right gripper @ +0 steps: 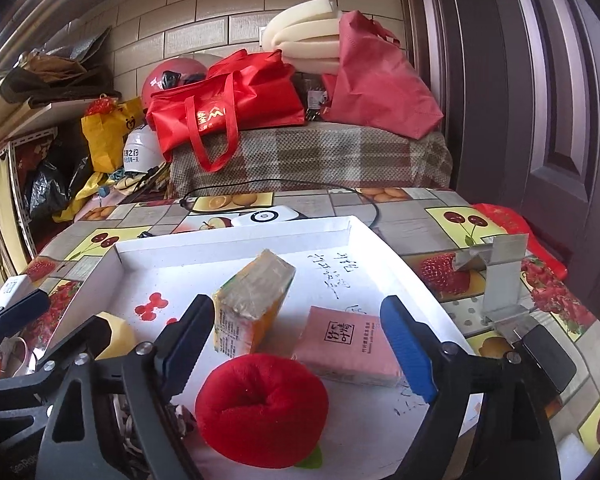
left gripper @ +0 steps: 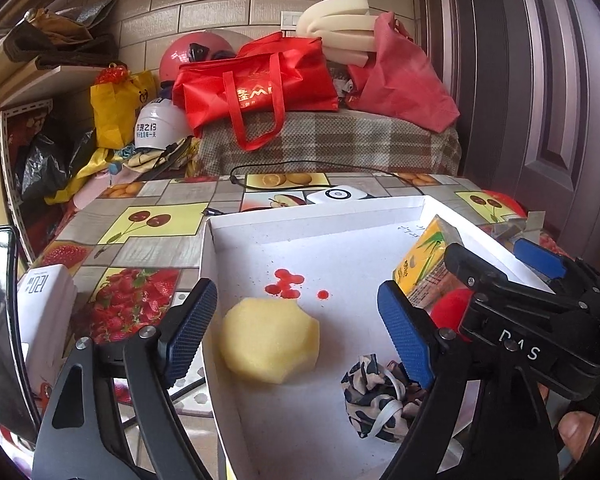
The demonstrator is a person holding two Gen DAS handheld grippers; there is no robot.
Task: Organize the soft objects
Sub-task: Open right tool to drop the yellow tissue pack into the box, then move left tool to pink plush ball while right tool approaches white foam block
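Note:
A white cardboard tray [left gripper: 300,224] [right gripper: 236,246] sits on the fruit-print table. In it lie a yellow sponge [left gripper: 270,346], a camouflage scrunchie [left gripper: 380,396], a yellow tissue pack [left gripper: 428,268] [right gripper: 252,300], a pink tissue pack [right gripper: 346,346] and a red plush apple [right gripper: 262,404]. My left gripper [left gripper: 300,330] is open above the sponge, its jaws wide to either side of it. My right gripper [right gripper: 300,344] is open above the plush apple and the pink pack; it also shows in the left wrist view [left gripper: 532,300].
A white power bank [right gripper: 266,214] with a black cable lies behind the tray. A metal phone stand [right gripper: 496,276] is on the right, a white box [left gripper: 46,300] on the left. Red bags [left gripper: 256,80] and helmets crowd the bench behind. A door stands at right.

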